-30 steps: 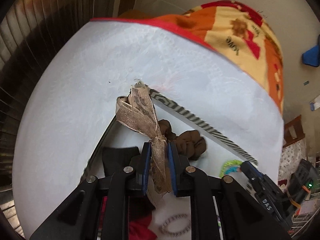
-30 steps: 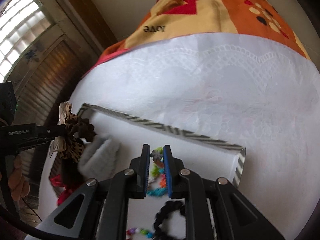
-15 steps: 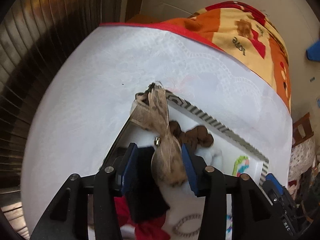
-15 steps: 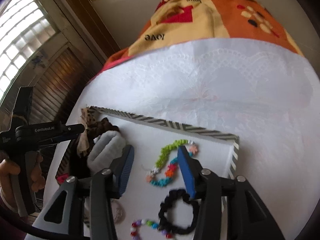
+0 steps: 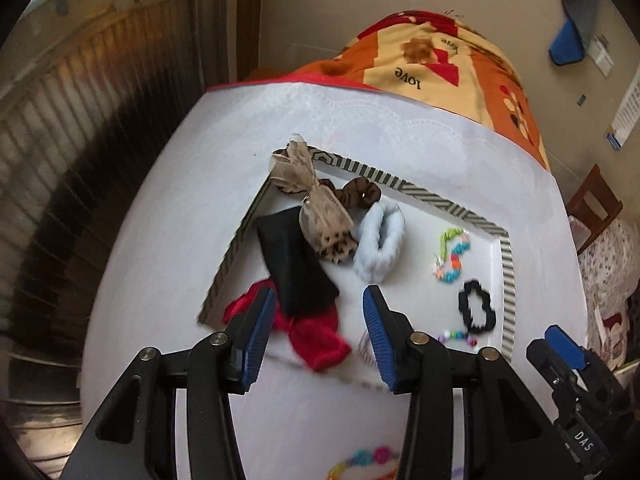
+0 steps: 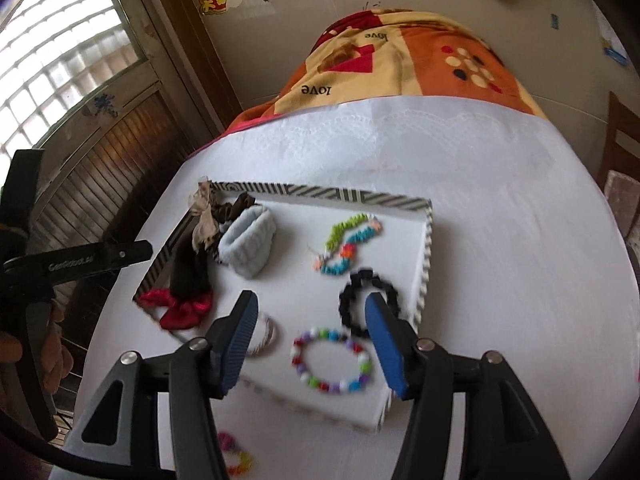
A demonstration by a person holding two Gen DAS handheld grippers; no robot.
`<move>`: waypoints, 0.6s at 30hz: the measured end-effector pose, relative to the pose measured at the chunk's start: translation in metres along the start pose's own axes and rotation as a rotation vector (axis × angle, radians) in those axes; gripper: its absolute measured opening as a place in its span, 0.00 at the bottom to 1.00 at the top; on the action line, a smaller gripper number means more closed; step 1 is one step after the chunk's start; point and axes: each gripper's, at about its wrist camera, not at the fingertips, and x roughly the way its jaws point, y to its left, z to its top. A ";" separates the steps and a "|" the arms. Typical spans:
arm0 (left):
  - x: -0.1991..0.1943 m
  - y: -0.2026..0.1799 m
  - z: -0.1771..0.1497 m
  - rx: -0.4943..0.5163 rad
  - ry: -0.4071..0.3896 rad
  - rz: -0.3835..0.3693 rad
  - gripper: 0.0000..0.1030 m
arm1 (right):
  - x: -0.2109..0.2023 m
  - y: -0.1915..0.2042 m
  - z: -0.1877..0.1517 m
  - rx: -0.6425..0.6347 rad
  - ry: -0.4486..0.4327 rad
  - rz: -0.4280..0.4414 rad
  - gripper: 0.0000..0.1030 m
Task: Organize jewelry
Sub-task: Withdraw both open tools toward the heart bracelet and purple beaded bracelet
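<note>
Left wrist: my left claw (image 5: 316, 334) is spread wide, nothing between the pads, hanging above the near-left part of the tray (image 5: 505, 276). Tray sits on the white-covered counter (image 5: 168, 248). Inside it, far-left corner: sheer leopard-print bow (image 5: 316, 204) draped over the rim, brown scrunchie (image 5: 360, 192) touching it, pale blue scrunchie (image 5: 380, 242) just beside. Black cloth piece (image 5: 296, 260) lies over a red scrunchie (image 5: 316, 336). On the right side: colourful bead strand (image 5: 452, 256), black bracelet (image 5: 476, 306).

Right wrist: my right claw (image 6: 310, 332) has just been opening, jaws wide, nothing gripped. It hangs over the near end of the tray (image 6: 426, 264), above a multicolour bead bracelet (image 6: 332, 362); black bracelet (image 6: 366, 306) sits partly behind the right pad, a striped bangle (image 6: 266, 336) by the left one. Another bright bead piece (image 6: 236, 456) lies on the counter outside the tray, blurred.
</note>
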 end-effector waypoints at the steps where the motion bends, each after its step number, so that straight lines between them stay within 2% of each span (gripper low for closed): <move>1: -0.005 0.000 -0.006 0.007 -0.004 -0.001 0.26 | -0.006 0.003 -0.006 -0.002 -0.003 -0.004 0.57; 7: -0.029 -0.002 -0.045 0.071 -0.021 0.016 0.26 | -0.035 0.018 -0.036 0.001 -0.018 -0.026 0.59; 18: -0.057 0.000 -0.098 0.142 -0.023 -0.008 0.26 | -0.064 0.038 -0.082 0.011 -0.024 -0.057 0.65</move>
